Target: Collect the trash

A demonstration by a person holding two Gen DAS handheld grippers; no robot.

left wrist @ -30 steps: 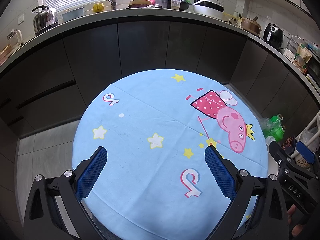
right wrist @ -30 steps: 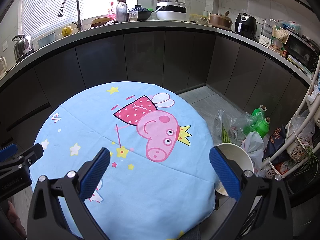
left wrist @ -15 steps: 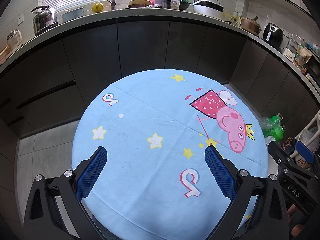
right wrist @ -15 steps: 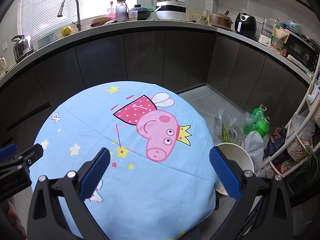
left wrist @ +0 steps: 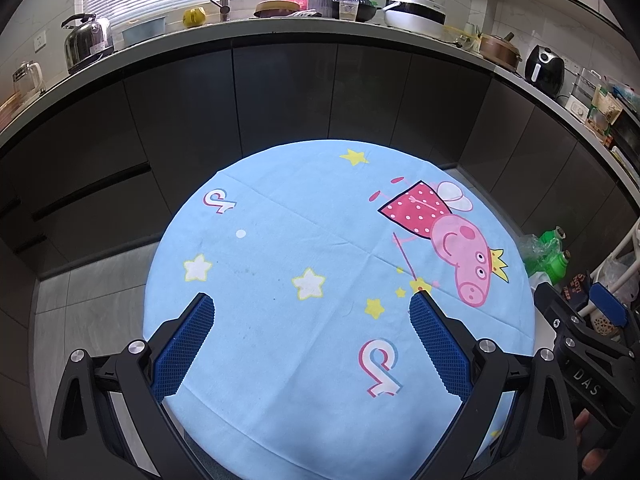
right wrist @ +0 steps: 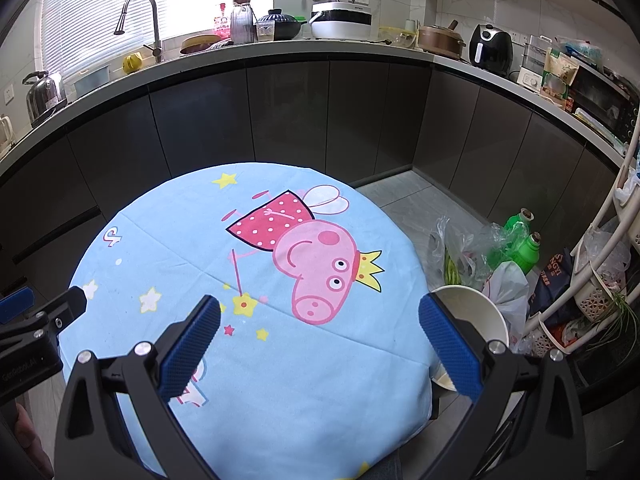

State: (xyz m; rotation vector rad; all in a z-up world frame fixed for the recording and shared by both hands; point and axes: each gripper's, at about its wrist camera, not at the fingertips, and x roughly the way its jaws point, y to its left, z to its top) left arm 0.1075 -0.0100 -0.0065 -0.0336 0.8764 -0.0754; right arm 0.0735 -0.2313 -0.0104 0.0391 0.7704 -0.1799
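Observation:
A round table with a light-blue cartoon-pig cloth (left wrist: 320,240) fills both views (right wrist: 240,280); I see no loose trash on it. My left gripper (left wrist: 310,312) is open and empty above the near side of the cloth. My right gripper (right wrist: 319,314) is open and empty above the near right part. A white round bin (right wrist: 486,320) stands on the floor just right of the table, beside my right gripper's right finger. Each gripper shows at the edge of the other's view.
Plastic bags (right wrist: 468,248) and green bottles (right wrist: 520,244) lie on the floor right of the table; the bottles also show in the left wrist view (left wrist: 554,252). A white wire rack (right wrist: 600,280) stands at the far right. Dark cabinets under a cluttered counter (left wrist: 320,28) curve behind the table.

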